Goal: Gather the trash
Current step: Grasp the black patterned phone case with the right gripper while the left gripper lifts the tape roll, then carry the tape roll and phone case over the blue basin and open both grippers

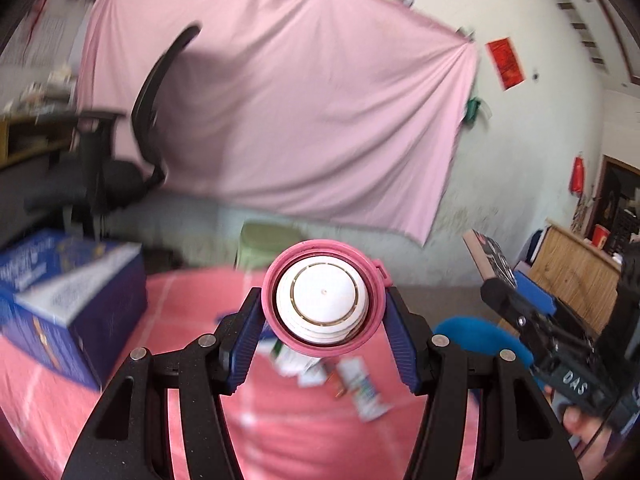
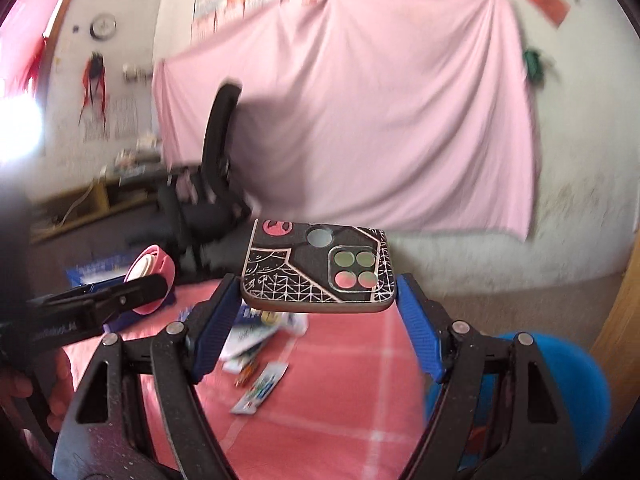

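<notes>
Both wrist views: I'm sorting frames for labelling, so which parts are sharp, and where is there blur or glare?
Left wrist view: round pink-rimmed white container in the left hand-held gripper sharp, blue cardboard box and wrappers smeared. Right wrist view: black patterned phone case sharp, white glare at left edge, room blurred, fisheye-curved.

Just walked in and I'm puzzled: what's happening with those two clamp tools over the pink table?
A person holds a gripper in each hand above a table with a pink cloth. The left gripper is clamped on a round pink lid. The right gripper is clamped on a black patterned phone case. Both are lifted off the table. Wrappers lie on the cloth, and a blue bin sits at the right.
</notes>
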